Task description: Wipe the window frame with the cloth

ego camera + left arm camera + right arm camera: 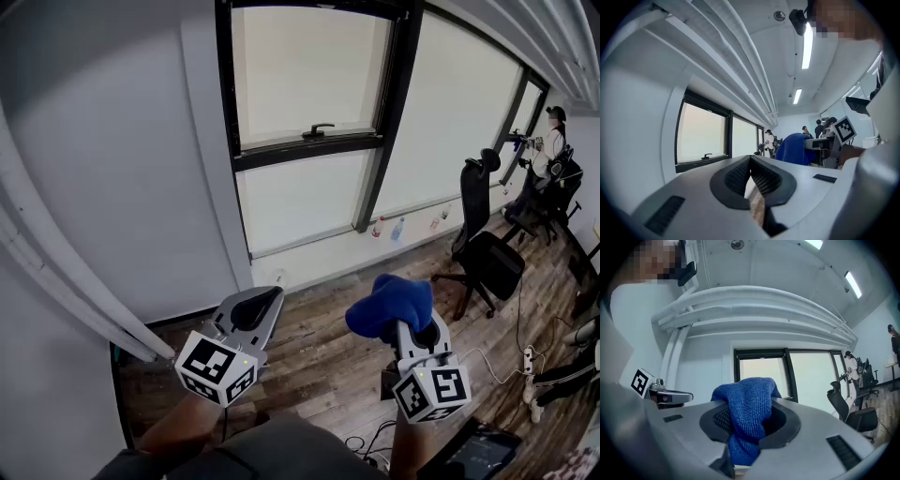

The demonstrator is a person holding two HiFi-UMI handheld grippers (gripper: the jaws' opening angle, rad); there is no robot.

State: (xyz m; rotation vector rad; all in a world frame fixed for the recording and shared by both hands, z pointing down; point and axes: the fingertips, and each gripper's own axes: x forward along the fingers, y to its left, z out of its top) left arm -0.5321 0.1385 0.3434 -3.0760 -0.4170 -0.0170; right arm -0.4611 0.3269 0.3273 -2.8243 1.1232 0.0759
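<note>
The right claw (401,323) is clamped on a thick blue terry cloth (389,305). Its jaws have closed across the cloth's middle, so a rounded wad bulges out past the tips and a tail hangs down between the pads. That grip looks deliberate: the bunched fabric sits in front of the claw, so soft cloth and not hard plastic should meet the surface first.

The black metal window frame (309,150) lies ahead of and above this claw, well apart from it, with nothing touching yet. Its horizontal bar, which carries a small black lever handle (317,130), is the nearest stretch. In the right gripper view the cloth (745,408) sits in line with the frame's upright (786,376), which suggests the claw is aimed there. Wiping has not begun, I judge.

The left claw (255,309) is drawn fully together with nothing between its ribbed pads (761,180). It is held low beside the right one, probably just kept out of the way. A black office chair (487,253) stands off to the right of the right claw, clear of the path forward
</note>
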